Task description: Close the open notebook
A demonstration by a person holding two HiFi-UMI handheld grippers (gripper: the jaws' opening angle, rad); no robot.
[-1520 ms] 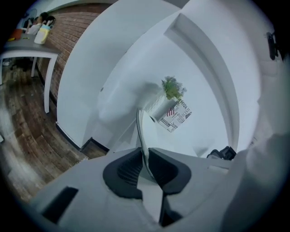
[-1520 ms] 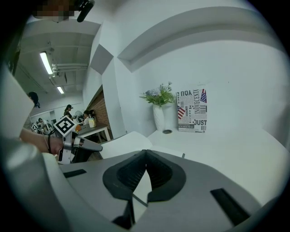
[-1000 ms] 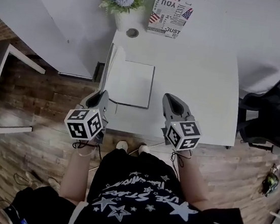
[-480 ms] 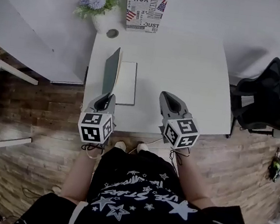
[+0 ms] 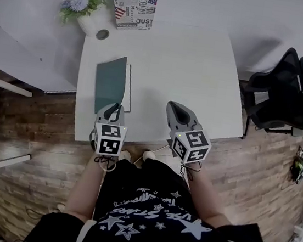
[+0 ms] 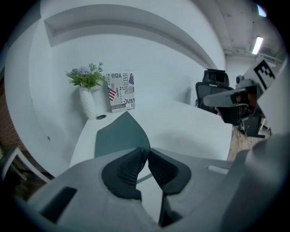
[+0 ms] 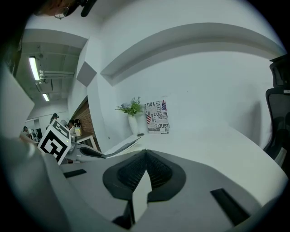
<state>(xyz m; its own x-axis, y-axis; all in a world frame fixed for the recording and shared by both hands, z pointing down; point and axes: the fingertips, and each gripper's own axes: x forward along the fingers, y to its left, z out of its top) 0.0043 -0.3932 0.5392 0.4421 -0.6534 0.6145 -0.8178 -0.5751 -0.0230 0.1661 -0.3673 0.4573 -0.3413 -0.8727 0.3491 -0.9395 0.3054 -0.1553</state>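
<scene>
The notebook [image 5: 111,82] lies on the left part of the white table [image 5: 192,62], its dark green cover folded over the pages, with a strip of white page showing along its right side. My left gripper [image 5: 115,107] is at the notebook's near edge, shut on the cover. In the left gripper view the green cover [image 6: 118,136] bows up from the left gripper [image 6: 148,149] where the pads meet. My right gripper [image 5: 176,107] hovers over the table to the right, apart from the notebook. In its own view the right gripper [image 7: 145,152] is shut with nothing in it.
A white vase of flowers [image 5: 86,9], a printed box [image 5: 133,7] and a small round dark disc [image 5: 102,34] stand at the table's far edge. A black office chair [image 5: 277,90] is off the table's right side. Wooden floor lies left of the table.
The green cover swung from lying open on the left, through upright, down over the white pages. My left gripper moved right with it. My right gripper shifted slightly left.
</scene>
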